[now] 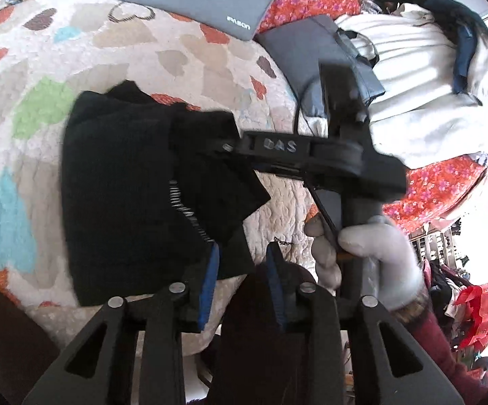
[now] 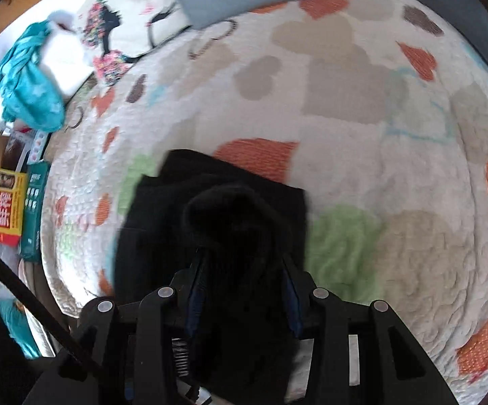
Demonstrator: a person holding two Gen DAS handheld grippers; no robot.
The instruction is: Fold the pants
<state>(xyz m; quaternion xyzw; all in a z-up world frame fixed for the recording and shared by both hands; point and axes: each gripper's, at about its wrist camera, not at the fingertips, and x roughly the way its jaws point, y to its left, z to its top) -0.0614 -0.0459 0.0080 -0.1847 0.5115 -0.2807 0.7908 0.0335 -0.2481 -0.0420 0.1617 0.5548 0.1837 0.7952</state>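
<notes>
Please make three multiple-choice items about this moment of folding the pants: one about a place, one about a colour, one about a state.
1. Where do the black pants lie?
A. on the heart-pattern quilt
B. on a wooden floor
C. inside a basket

2. What colour are the pads on the left gripper fingers?
A. yellow
B. blue
C. white

3. What is the state of the right gripper?
A. open and far from any cloth
B. holding a book
C. black cloth bunched between its fingers

Answers:
1 A, the quilt shows all around the folded pants.
2 B, both inner pads are blue in the left wrist view.
3 C, the right wrist view shows a fold of the pants between the two fingers.
</notes>
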